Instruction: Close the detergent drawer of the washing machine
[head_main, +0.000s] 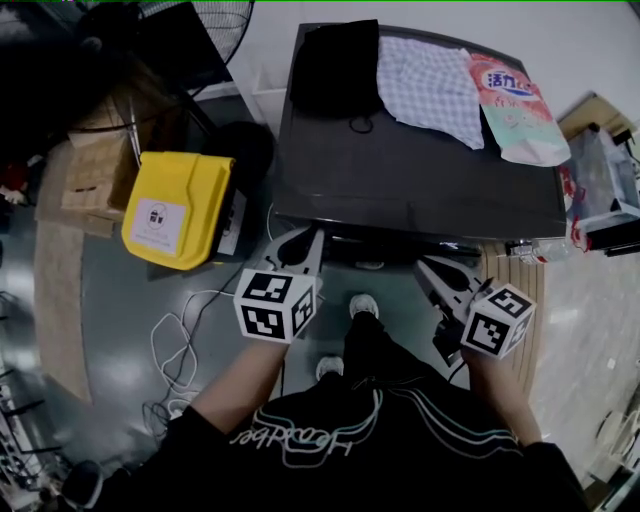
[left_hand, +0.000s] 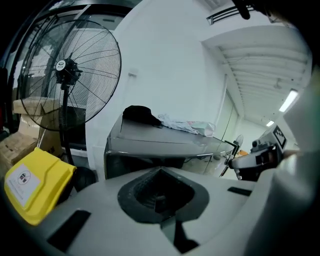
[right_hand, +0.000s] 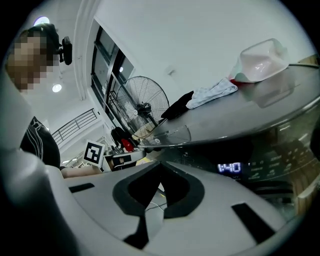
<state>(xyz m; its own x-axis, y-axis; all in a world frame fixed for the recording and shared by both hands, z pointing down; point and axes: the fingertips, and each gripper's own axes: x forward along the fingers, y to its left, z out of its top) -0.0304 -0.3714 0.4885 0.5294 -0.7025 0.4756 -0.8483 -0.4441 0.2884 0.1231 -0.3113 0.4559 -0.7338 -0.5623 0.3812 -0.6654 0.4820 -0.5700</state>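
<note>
Grey washing machine (head_main: 420, 180): my left gripper (head_main: 300, 243) and right gripper (head_main: 428, 266) hover at its front, clenched empty, for pushing.

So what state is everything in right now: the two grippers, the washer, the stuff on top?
Left gripper: shut, empty.
Right gripper: shut, empty.
Washer display: lit.
Detergent drawer: seems pulled out.
Detergent pouch: lying flat on the washer's top.
Checked cloth: spread out, rumpled.

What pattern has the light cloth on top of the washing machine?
The cloth has a fine check, grey on white; the head view shows it best.
</note>
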